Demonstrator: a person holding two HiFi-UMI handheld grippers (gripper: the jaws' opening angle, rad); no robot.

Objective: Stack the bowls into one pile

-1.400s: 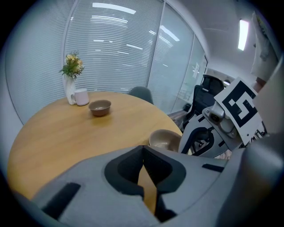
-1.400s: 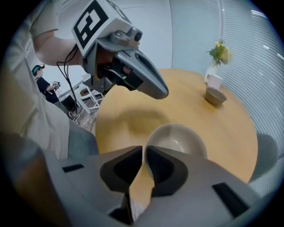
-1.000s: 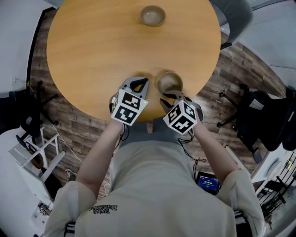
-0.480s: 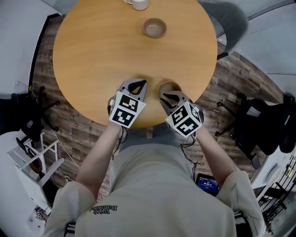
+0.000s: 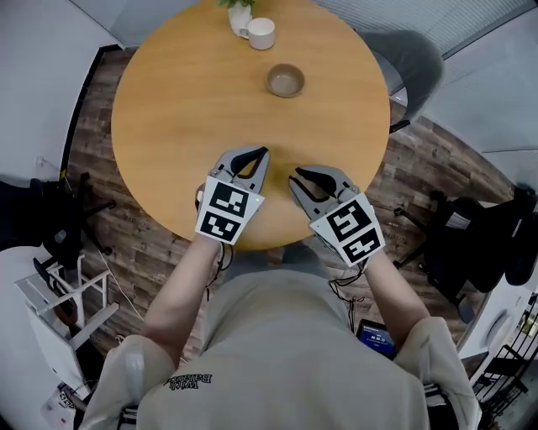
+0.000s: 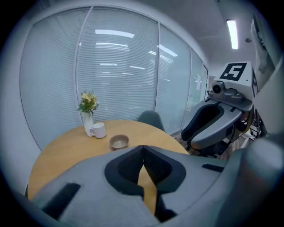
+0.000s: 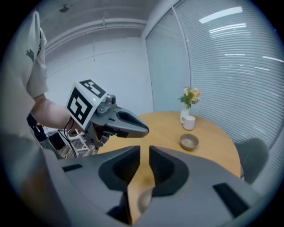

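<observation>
A beige bowl (image 5: pixel 286 81) stands on the far part of the round wooden table (image 5: pixel 168 109); it also shows as a bowl (image 6: pixel 119 142) in the left gripper view and a bowl (image 7: pixel 189 142) in the right gripper view. The second bowl (image 7: pixel 143 200) shows only as a pale curved edge low in the narrow gap of my right gripper (image 7: pixel 144 148). In the head view my right gripper (image 5: pixel 294 175) covers it completely. My left gripper (image 5: pixel 265 151) hovers beside it over the near table edge. The tips of this left gripper (image 6: pixel 143 147) touch, with nothing between them.
A white mug (image 5: pixel 261 34) and a small vase of flowers (image 5: pixel 239 13) stand at the table's far edge behind the bowl. A grey chair (image 5: pixel 412 59) is at the far right, a dark office chair (image 5: pixel 471 227) at the right, a white rack (image 5: pixel 67 285) at the left.
My right gripper has moved forward and a little up, and the near bowl, visible ahead of it before, is now hidden under it. The head view has tilted, bringing in the mug and vase.
</observation>
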